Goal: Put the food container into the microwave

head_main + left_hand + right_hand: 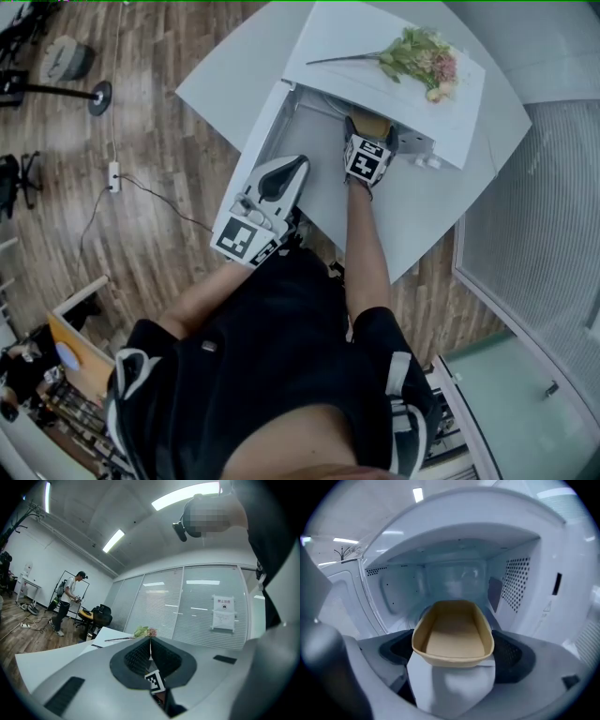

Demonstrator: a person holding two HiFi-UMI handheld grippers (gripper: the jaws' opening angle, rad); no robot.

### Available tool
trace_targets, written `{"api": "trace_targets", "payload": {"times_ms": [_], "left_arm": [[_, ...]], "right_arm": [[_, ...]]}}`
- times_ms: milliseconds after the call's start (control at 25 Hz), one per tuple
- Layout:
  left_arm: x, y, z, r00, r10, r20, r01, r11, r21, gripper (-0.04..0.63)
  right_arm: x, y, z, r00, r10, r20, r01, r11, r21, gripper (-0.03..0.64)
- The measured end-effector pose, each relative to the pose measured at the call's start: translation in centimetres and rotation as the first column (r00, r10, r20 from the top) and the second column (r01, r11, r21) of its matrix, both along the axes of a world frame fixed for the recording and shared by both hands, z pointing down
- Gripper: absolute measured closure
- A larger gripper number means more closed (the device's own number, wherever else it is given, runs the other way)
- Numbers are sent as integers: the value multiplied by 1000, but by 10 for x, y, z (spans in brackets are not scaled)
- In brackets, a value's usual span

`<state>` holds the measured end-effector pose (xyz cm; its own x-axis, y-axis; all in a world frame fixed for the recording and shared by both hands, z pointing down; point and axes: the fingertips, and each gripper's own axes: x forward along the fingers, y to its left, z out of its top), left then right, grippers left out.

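Spanning the room, a brown wood-plank floor point(169, 169) carries a white angular table point(441, 216) beside blind-covered glass partitions point(197, 606). The white microwave oven point(347, 47) stands on the table, door open. The right gripper point(452, 651) clamps the tan oval food container point(453, 632) at the cavity mouth. The left gripper point(150, 644) is closed, empty.

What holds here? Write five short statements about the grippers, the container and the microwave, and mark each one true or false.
1. The right gripper holds the food container between its jaws. True.
2. The door of the microwave is closed. False: it stands open.
3. The food container is full. False: it is empty.
4. The left gripper has its jaws together with nothing between them. True.
5. Flowers lie on top of the microwave. True.
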<state>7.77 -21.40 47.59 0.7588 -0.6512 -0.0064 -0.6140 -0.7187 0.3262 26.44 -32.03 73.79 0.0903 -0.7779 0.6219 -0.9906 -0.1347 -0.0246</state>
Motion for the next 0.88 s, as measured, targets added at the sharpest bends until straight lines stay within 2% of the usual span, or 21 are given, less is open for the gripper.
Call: {"api": "trace_targets", "payload": {"times_ms": [200,360,440,680,880], "left_arm": [[-7,24,-16,1000,10,-3,-10,999,39,572],[-15,53,-32,1000,6,-15,-5,998,70,572],[-21,70,-34,1000,1,-13,0,997,81,572],[-50,103,-42,999,-52,2,52,995,89,572],[-63,98,-38,996,-89,2,88,993,77,572]], "right_arm": [[-9,39,-23,999,22,27,-23,999,39,115],[-19,72,-44,999,6,44,-10,997,80,117],[-22,77,-38,999,-6,42,3,998,71,117],[-16,46,-20,1000,-20,-23,20,1000,18,117],[-18,23,-14,999,-38,-26,38,999,-4,115]]}}
